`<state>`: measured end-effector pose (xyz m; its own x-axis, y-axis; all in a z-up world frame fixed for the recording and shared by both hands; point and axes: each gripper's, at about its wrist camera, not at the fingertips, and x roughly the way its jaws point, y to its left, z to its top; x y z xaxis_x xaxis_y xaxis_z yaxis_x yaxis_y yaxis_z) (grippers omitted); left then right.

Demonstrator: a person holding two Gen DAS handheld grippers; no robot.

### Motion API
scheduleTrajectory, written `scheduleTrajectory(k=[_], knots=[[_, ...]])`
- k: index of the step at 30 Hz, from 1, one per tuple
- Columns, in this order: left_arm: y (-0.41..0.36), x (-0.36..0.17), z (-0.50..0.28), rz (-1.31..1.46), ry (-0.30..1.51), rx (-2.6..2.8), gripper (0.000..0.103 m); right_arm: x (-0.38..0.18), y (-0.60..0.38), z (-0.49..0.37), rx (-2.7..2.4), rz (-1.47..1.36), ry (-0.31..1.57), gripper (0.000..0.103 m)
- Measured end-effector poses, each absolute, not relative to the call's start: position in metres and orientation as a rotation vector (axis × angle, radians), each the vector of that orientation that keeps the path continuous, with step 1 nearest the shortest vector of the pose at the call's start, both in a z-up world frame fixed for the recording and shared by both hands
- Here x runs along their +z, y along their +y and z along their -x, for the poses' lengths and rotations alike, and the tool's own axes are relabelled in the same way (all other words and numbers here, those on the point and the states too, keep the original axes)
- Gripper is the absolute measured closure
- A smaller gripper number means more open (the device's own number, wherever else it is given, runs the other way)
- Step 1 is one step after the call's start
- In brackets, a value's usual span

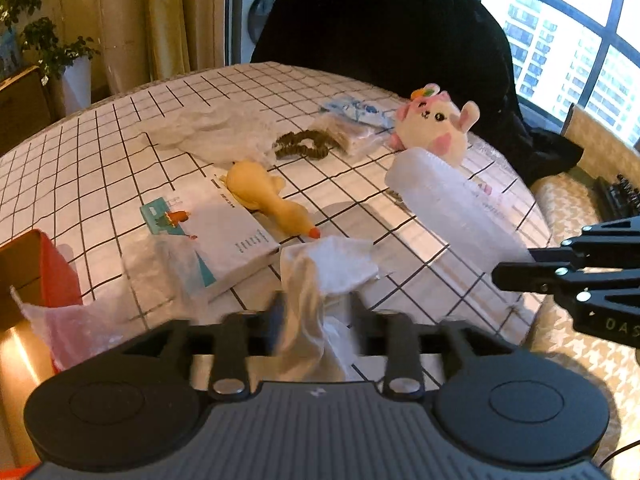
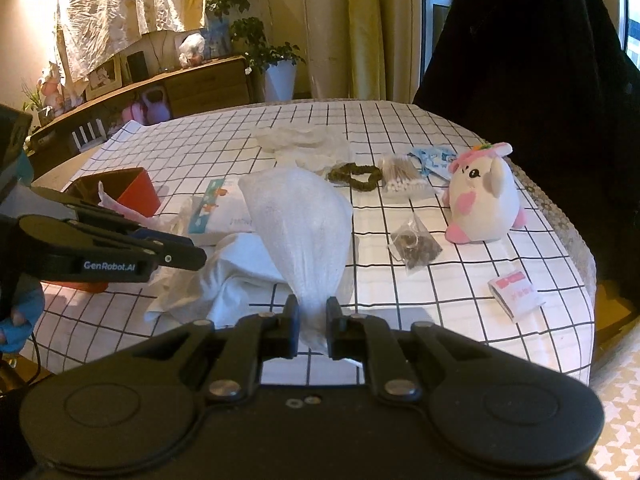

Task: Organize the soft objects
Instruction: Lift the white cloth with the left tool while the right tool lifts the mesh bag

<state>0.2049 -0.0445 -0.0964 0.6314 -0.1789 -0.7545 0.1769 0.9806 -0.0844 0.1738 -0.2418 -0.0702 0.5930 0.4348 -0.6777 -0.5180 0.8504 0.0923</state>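
Right wrist: grid-checked tablecloth (image 2: 400, 280); yellow curtains (image 2: 360, 40)

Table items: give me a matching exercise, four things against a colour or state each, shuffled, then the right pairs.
Things:
1. plush toy
2. rubber chicken
3. scrunchie
4. white foam bag

Descriptions:
A. olive green, lying in a ring
B. pinched in the right gripper
C. white with pink cheeks
D. yellow, orange beak tip

Pairs: 1-C, 2-D, 3-A, 4-B
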Motion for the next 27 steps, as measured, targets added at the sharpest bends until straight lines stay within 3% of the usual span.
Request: scheduleTrajectory(k=[1,17,20,22,27], knots=[[-0.046,-0.099,-0.207,0.001,0.862,-0.202,0.034,-0.072,-0.244,-0.177,0.554,0.114,0.759,0.091],[-0.063,-0.146,-0.251,-0.034,0.918,-0.149,0.034,-0.099,-0.259,-0.205,0.555,0.101,0.82,0.091],[-0.065,-0.145,-0.252,-0.034,0.907,-0.155,0.051,-0.101,-0.259,-0.206,0.556,0.099,0.826,0.091],[-0.066,-0.144,-0.253,-0.044,0.903,-0.15,0.071,-0.102,-0.258,-0.207,0.554,0.1,0.828,0.091],[-0.067,-0.141,-0.252,-0.033,0.896,-0.174,0.09,-0.103,-0.256,-0.208,0.552,0.101,0.832,0.091]])
